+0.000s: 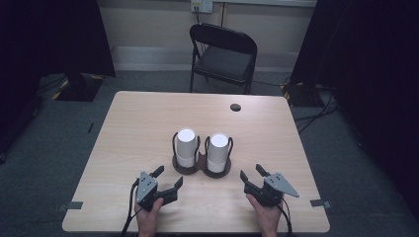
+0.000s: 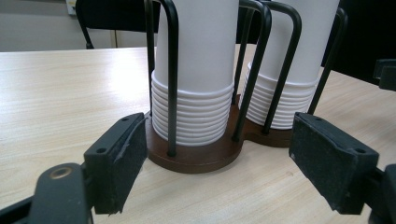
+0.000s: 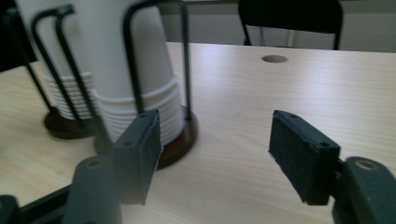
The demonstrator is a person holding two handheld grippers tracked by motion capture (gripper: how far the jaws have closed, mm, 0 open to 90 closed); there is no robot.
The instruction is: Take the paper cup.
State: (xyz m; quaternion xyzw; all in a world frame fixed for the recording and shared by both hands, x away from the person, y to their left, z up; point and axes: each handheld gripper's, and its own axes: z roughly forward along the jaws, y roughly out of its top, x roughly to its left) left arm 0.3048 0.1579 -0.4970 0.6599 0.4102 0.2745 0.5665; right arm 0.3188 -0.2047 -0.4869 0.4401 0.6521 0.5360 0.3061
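Just ahead of the left gripper (image 1: 169, 178), jaws spread, empty: left cup stack (image 1: 186, 146) in its holder (image 1: 187, 168). Right gripper (image 1: 251, 176) likewise spread, right cup stack (image 1: 218, 152) ahead-left, apart.

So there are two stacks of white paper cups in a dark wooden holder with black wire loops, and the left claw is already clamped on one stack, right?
Not quite. The two stacks of white paper cups do stand in the dark wooden holder with black wire loops, but the left claw is open and short of them, gripping nothing. The high view shows the gap; the left gripper view shows both jaws spread wide.
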